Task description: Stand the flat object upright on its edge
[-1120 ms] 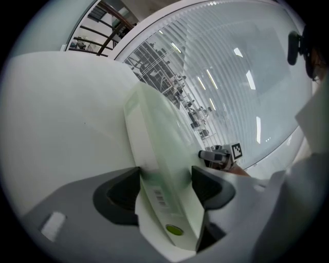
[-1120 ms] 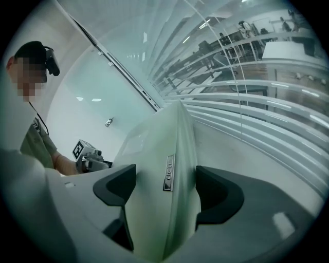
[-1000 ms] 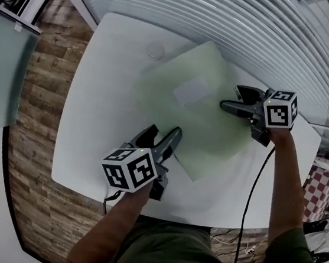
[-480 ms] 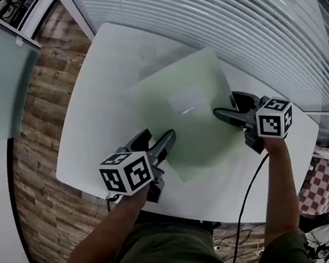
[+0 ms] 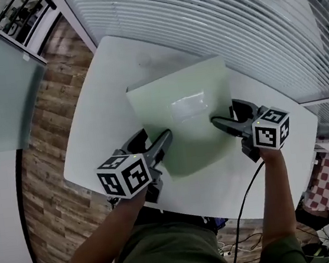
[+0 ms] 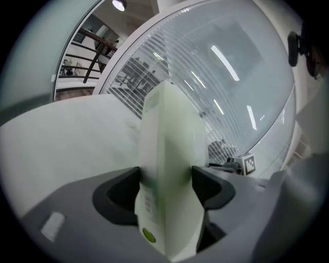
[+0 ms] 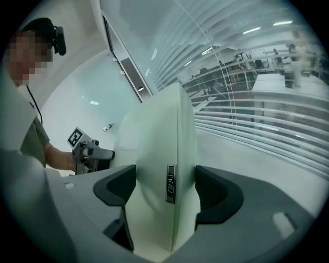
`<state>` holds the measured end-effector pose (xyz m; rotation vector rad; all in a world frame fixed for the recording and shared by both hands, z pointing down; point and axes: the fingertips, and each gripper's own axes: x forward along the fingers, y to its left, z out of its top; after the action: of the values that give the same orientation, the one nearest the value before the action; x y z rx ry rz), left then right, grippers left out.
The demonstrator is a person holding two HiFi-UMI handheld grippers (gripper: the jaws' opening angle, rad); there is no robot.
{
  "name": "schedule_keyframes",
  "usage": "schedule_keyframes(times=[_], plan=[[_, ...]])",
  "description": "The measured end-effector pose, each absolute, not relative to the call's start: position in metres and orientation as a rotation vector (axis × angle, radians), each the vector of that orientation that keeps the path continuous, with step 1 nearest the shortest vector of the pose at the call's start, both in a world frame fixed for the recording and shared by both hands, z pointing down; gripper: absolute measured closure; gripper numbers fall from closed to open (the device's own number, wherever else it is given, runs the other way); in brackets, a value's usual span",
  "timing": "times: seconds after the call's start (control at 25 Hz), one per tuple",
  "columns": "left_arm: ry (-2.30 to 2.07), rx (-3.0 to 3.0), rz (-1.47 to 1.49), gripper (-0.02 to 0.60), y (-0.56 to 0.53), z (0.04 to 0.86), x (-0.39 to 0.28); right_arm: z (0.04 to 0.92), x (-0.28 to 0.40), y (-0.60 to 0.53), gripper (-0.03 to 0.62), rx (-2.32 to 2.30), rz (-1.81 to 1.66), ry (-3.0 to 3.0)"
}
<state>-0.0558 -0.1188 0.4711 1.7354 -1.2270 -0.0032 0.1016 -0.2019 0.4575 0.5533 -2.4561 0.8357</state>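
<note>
L gripper (image 5: 164, 141) & R gripper (image 5: 215, 121) each clenched on a near side of the pale-green flat object (image 5: 183, 111), held tilted over the white table (image 5: 94, 115): tipping step, prob.; next needs rotating it vertical onto far edge w/o slip, path clear, window blinds (image 5: 197, 11) close beyond.

The left tool (image 5: 158, 136), at the end of a bare left forearm (image 5: 113, 223) reaching forward from low in the head view, has its two jaws pressed on either face of a pale green flat case (image 5: 179, 102) at its near left edge. The right tool (image 5: 223, 113), on the outstretched bare right forearm (image 5: 276, 191), clamps the case's right edge likewise. Both tools point forward and somewhat down, tips angled toward each other.
</note>
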Motion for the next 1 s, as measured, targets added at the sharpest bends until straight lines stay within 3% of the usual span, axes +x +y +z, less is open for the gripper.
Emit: schedule_keyframes(times=[1.0], plan=[[-1.261,2.141,0.146,0.278,-0.140,0.374,-0.023,0.374,0.153,-0.176,0.247,0.969,0.758,-2.662]])
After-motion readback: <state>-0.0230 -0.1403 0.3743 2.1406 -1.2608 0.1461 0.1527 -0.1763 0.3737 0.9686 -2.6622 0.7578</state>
